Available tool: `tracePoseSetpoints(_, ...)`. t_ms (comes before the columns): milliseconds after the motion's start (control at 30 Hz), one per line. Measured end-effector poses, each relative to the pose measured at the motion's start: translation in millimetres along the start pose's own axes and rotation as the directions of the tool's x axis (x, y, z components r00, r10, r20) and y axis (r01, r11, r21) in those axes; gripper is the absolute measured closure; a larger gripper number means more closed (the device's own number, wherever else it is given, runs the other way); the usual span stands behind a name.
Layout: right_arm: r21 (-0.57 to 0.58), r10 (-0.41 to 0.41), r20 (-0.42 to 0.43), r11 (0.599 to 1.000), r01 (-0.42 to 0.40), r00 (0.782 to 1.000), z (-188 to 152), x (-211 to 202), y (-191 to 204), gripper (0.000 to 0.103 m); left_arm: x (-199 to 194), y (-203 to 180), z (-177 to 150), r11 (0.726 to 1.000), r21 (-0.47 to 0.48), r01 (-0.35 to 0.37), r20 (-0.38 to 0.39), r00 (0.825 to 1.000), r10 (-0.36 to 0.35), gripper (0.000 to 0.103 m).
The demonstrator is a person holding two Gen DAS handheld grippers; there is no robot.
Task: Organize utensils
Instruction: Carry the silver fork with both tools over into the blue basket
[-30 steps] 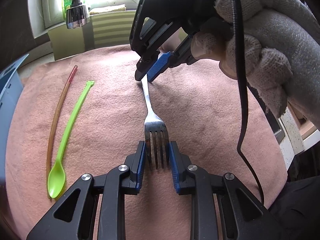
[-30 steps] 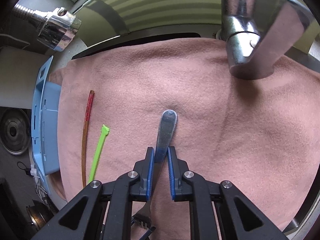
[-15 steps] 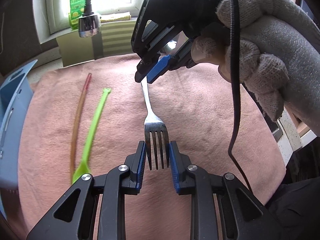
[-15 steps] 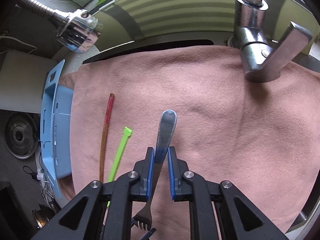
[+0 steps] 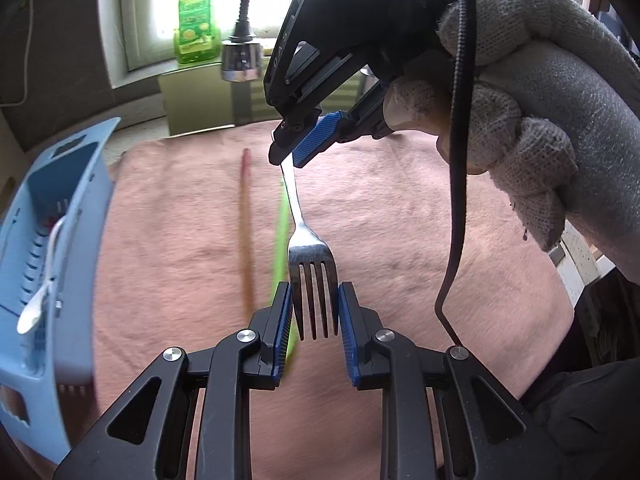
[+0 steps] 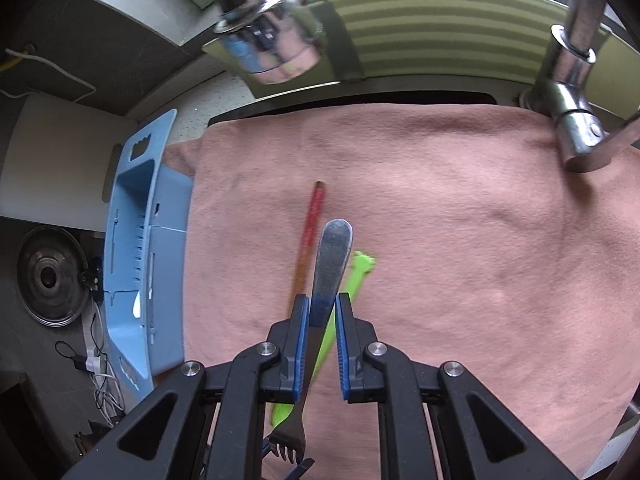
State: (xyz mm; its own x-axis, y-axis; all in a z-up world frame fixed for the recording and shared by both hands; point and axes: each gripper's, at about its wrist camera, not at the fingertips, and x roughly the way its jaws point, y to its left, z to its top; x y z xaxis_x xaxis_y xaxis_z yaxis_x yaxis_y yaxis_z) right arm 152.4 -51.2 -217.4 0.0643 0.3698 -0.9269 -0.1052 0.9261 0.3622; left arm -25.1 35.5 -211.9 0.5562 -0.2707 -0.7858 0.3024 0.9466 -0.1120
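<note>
A metal fork (image 5: 304, 240) hangs level above the pink towel (image 5: 400, 240), held at both ends. My left gripper (image 5: 315, 312) is shut on its tines. My right gripper (image 5: 290, 156), in a gloved hand, is shut on the handle; in the right wrist view the right gripper (image 6: 322, 312) pinches the fork (image 6: 332, 248) partway down the handle. Under the fork lie a green plastic spoon (image 5: 282, 216) (image 6: 360, 272) and a red-brown stick (image 5: 246, 232) (image 6: 314, 216). A light blue utensil caddy (image 5: 60, 240) (image 6: 148, 240) stands at the towel's left edge with a white utensil inside.
A chrome faucet (image 6: 572, 120) rises at the far right of the towel, and a chrome spray head (image 6: 268, 48) hangs over its far edge. A green bottle (image 5: 194, 20) stands on the windowsill. A black cable (image 5: 456, 200) dangles from the gloved hand.
Both grippers have carried the fork leftward and upward together. The spoon and stick, earlier off to the left, now lie under the fork, and the blue caddy is much closer.
</note>
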Motion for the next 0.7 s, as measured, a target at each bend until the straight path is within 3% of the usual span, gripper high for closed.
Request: tracePoseSetpoints(700, -0.083, 0.043, 0.026, 0.996, -0.041, 0.999, 11.2, 17.4, 115.5, 0.092, -45.3, 86.5, -10.0, 0.998, -0.04, -0.047, 0.05, 0.998, 0.049, 0.081)
